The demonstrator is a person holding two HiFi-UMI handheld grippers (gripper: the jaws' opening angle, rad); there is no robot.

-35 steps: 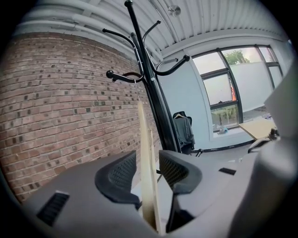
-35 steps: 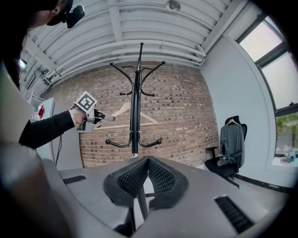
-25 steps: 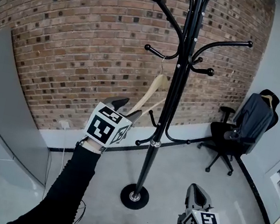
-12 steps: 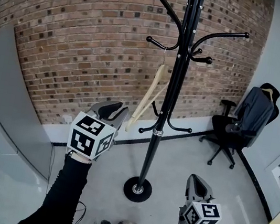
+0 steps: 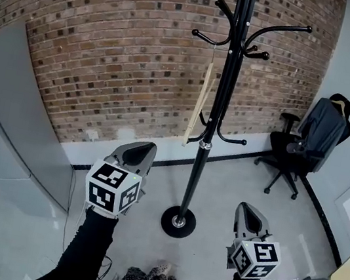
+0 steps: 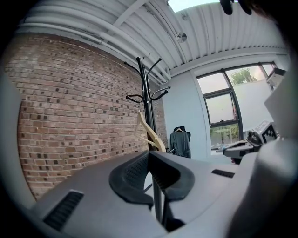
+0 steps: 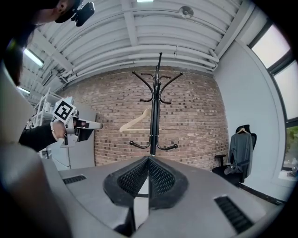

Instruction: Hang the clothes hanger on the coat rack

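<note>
Wooden clothes hanger (image 5: 200, 100) hung on the black coat rack (image 5: 214, 109), with both of my grippers well apart from it and empty.

The hanger's wire hook sits over one curved upper arm on the rack's left side, and its body hangs down close beside the pole, in front of the brick wall (image 5: 98, 43). My left gripper (image 5: 142, 148) is held low and to the left of the rack; its jaws have just been closing and now meet, with nothing between them. My right gripper (image 5: 246, 211) is lower at the right, its jaws likewise pressed together on nothing. Both point toward the rack. An office chair (image 5: 294, 159) with a dark garment draped over its back stands at the right wall.
</note>
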